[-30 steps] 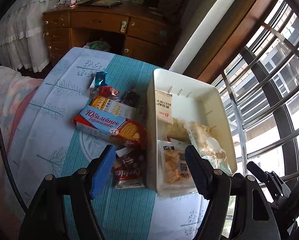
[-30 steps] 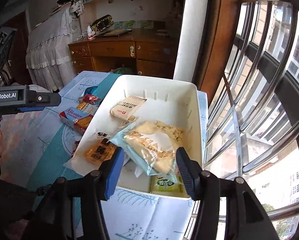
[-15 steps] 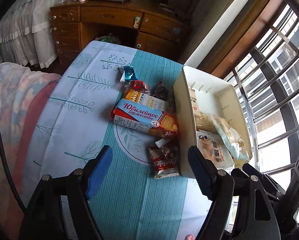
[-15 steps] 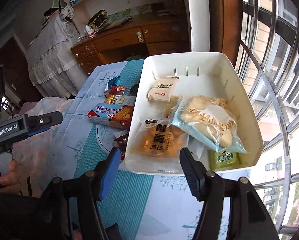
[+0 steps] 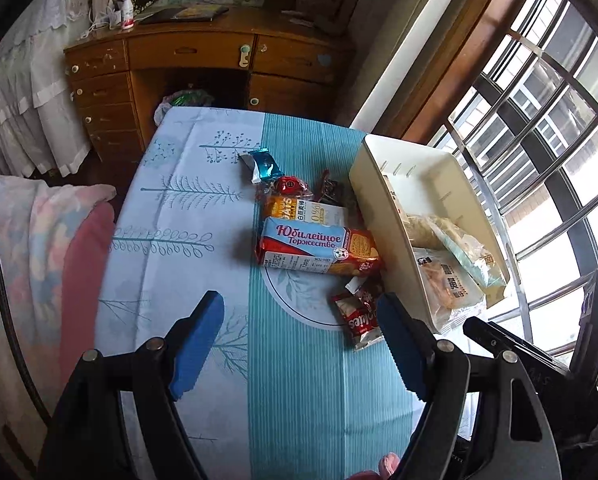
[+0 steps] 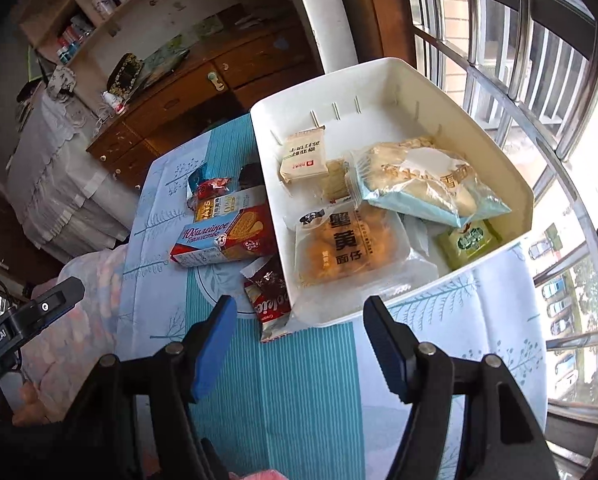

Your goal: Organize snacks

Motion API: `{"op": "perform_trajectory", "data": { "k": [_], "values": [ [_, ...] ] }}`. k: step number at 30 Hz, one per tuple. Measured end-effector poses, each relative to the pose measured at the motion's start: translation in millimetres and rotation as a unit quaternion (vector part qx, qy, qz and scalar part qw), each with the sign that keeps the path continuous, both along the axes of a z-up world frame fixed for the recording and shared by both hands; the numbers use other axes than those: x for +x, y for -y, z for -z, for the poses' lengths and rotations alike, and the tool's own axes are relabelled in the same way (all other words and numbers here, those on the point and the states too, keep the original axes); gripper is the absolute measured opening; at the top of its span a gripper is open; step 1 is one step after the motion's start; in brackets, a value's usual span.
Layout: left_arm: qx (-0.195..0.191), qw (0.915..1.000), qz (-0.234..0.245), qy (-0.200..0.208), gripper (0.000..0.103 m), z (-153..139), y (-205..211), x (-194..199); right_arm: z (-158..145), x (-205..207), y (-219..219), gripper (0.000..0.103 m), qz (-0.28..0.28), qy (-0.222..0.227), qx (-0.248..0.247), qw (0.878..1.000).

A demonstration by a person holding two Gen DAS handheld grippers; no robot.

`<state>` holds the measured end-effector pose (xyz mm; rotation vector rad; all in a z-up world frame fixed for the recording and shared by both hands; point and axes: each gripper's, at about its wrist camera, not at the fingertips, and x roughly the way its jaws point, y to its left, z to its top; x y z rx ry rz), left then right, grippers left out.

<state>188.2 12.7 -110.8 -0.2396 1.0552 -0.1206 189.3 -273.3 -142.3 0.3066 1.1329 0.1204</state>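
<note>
While both hands tilt their tools steeply down over the tablecloth (image 5: 299,380), neither tool grips anything. Left gripper (image 5: 299,344): jaws wide, blue pads apart, only bare cloth between them; the dark red snack packet (image 5: 359,316) lies just ahead of its right-hand finger, not touched. Ahead of the tips sits the red-and-blue biscuit box (image 5: 315,250), flat, with an orange oat pack (image 5: 299,208), a red round-label packet (image 5: 291,186) and a blue foil wrapper (image 5: 263,164) farther out. White bin (image 5: 379,216) stands ahead and to the right of this tool, its long wall just beside the biscuit box. Right gripper (image 6: 299,340): jaws opening, nothing between them; the bin's near rim (image 6: 339,316) sits just beyond the tips, roughly centered in the gap. Inside the bin: clear bread pack (image 6: 339,244) nearest, pale blue bag (image 6: 419,184) behind and right, small green packet (image 6: 467,240) at the right near corner, white square pack (image 6: 303,156) toward the far wall. Left of the right tool's left finger, the dark red packet (image 6: 271,300) touches the bin's outer wall. Left tool's tip shows at the far left edge of the right view, a hand (image 6: 27,404) below it.
</note>
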Motion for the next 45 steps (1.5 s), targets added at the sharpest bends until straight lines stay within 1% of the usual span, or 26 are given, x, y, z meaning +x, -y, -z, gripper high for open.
{"op": "perform_trajectory", "data": {
  "k": [4, 8, 11, 14, 17, 20, 22, 25, 30, 32, 33, 35, 38, 40, 43, 45],
  "values": [
    [0.012, 0.9993, 0.036, 0.006, 0.078, -1.7, -6.3, 2.3, 6.4, -7.3, -12.2, 0.066, 0.025, -0.016, 0.011, 0.999],
    [0.029, 0.9967, 0.076, 0.006, 0.078, 2.9, -14.8, 6.3, 16.5, -13.9, -24.6, 0.066, 0.056, -0.031, 0.022, 0.998],
    [0.039, 0.9935, 0.106, 0.008, 0.078, 6.8, -21.1, 8.4, 24.3, -19.1, -36.2, 0.066, 0.075, -0.040, 0.028, 0.996],
    [0.048, 0.9887, 0.142, 0.009, 0.078, 11.6, -25.7, 12.0, 33.4, -26.1, -47.1, 0.066, 0.094, -0.054, 0.032, 0.994],
    [0.060, 0.9817, 0.181, 0.008, 0.078, 17.1, -25.9, 18.5, 43.7, -34.3, -59.9, 0.066, 0.108, -0.072, 0.036, 0.991],
    [0.077, 0.9737, 0.214, 0.017, 0.078, 18.3, -22.9, 24.6, 52.4, -40.1, -71.1, 0.066, 0.122, -0.090, 0.037, 0.988],
    [0.079, 0.9683, 0.236, 0.020, 0.078, 17.0, -21.6, 29.5, 55.5, -42.0, -77.0, 0.066, 0.131, -0.098, 0.041, 0.986],
    [0.079, 0.9614, 0.263, 0.015, 0.080, 16.3, -17.5, 38.8, 58.3, -41.9, -80.1, 0.066, 0.147, -0.101, 0.051, 0.983],
    [0.099, 0.9481, 0.302, 0.010, 0.082, 17.5, -3.0, 55.0, 62.0, -36.9, -85.1, 0.066, 0.168, -0.094, 0.067, 0.979],
    [0.106, 0.9431, 0.315, 0.005, 0.084, 20.4, 4.2, 61.8, 64.8, -34.3, -85.8, 0.068, 0.177, -0.090, 0.074, 0.977],
    [0.110, 0.9404, 0.322, 0.002, 0.086, 22.2, 8.0, 66.1, 66.5, -32.4, -86.0, 0.076, 0.182, -0.088, 0.075, 0.976],
    [0.119, 0.9360, 0.331, -0.004, 0.089, 27.0, 14.6, 72.9, 69.9, -29.2, -85.5, 0.083, 0.195, -0.080, 0.080, 0.974],
    [0.140, 0.9295, 0.340, -0.027, 0.091, 40.2, 26.4, 85.8, 75.7, -22.4, -84.6, 0.083, 0.206, -0.070, 0.081, 0.973],
    [0.145, 0.9256, 0.347, -0.042, 0.091, 50.1, 32.8, 93.9, 82.1, -17.2, -83.8, 0.083, 0.215, -0.072, 0.076, 0.971],
    [0.155, 0.9186, 0.359, -0.058, 0.091, 65.7, 44.3, 103.6, 93.2, -10.2, -81.0, 0.084, 0.224, -0.078, 0.082, 0.968],
    [0.158, 0.9155, 0.363, -0.069, 0.091, 76.2, 51.6, 109.6, 98.7, -6.6, -79.3, 0.084, 0.231, -0.078, 0.077, 0.967]
  ]
}}
